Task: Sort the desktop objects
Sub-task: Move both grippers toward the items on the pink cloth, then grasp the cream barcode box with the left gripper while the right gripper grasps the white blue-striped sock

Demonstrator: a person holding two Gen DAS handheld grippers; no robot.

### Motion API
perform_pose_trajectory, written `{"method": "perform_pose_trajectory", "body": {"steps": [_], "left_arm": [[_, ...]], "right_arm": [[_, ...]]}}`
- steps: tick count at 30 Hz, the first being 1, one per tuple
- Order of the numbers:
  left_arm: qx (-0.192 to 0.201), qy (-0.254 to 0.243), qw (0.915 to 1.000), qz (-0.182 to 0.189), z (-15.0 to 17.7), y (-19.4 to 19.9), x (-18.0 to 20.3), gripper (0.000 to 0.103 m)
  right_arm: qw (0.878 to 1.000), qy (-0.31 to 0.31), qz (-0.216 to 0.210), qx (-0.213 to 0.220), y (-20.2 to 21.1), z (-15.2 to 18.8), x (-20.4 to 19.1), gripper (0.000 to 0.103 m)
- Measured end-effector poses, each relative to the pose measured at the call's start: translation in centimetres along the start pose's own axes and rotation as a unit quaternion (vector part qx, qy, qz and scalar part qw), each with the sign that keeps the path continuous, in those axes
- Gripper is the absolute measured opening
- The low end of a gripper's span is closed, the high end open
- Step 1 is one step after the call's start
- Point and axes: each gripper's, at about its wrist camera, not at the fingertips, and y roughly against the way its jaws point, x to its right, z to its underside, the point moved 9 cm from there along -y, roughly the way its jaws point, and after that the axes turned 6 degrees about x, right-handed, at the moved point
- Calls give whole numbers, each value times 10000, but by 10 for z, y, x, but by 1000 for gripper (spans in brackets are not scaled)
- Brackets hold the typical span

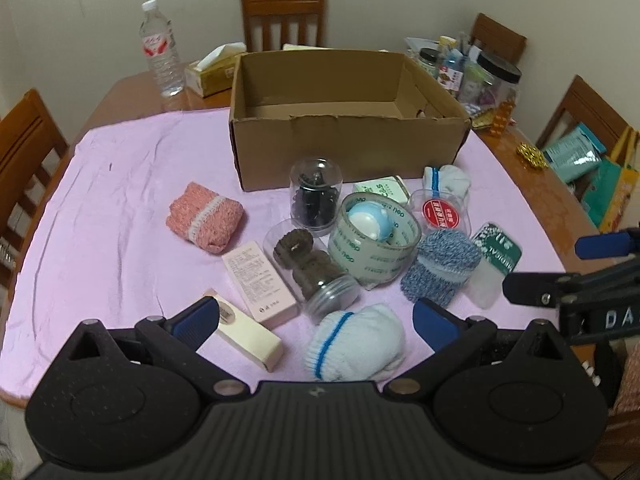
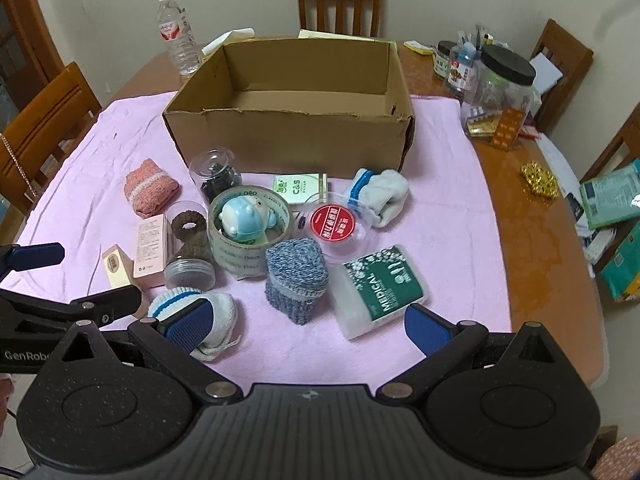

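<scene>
1. The cardboard box (image 1: 344, 136) stands open at the far middle of the pink cloth (image 1: 120, 208), and what shows of its inside is bare; every item lies in a cluster just near of it, so I judge the sorting is at its start, with no object yet picked.
2. The left gripper (image 1: 316, 320) hovers at the near edge of the cluster, jaws wide and holding nothing, with the blue-striped white sock (image 1: 354, 342) between its fingers and the cream box (image 1: 248, 334) beside its left finger.
3. The right gripper (image 2: 308, 322) also hovers with jaws wide and empty, to the right; the blue knit roll (image 2: 296, 280) and the medical swab pack (image 2: 378, 290) lie just beyond its fingertips.
4. The next move likely calls for lowering the left gripper over the sock, closing on its soft bulk, then lifting it clear of the lying jar of brown hair ties (image 1: 310, 272) before carrying it to the box.
</scene>
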Motion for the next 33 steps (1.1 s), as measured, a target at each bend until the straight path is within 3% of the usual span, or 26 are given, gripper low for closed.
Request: {"method": "perform_pose_trajectory", "body": {"steps": [5,8,14,29,33], "left_arm": [[238,-528,9981,196,7,-1,-8,102],[154,-583,9973,408,12,-5,-15,102],[-13,-928,9950,376,22,-21,-35,102],[-183,-1928,9768,918,47,-71,-58,102],[-70,-2000,9740,1059,49,-76,-59,102]], "right_arm": [[10000,-35,-70,58,-3,3,-12,103],[9998,-56,-145,133,-4,5,-19,103],[9996,-98,-229,160,-10,12,-34,103],[9996,-118,-256,-34,-32,43,-61,103],[9997,-63,-214,-124,-39,48,-68,103]]}}
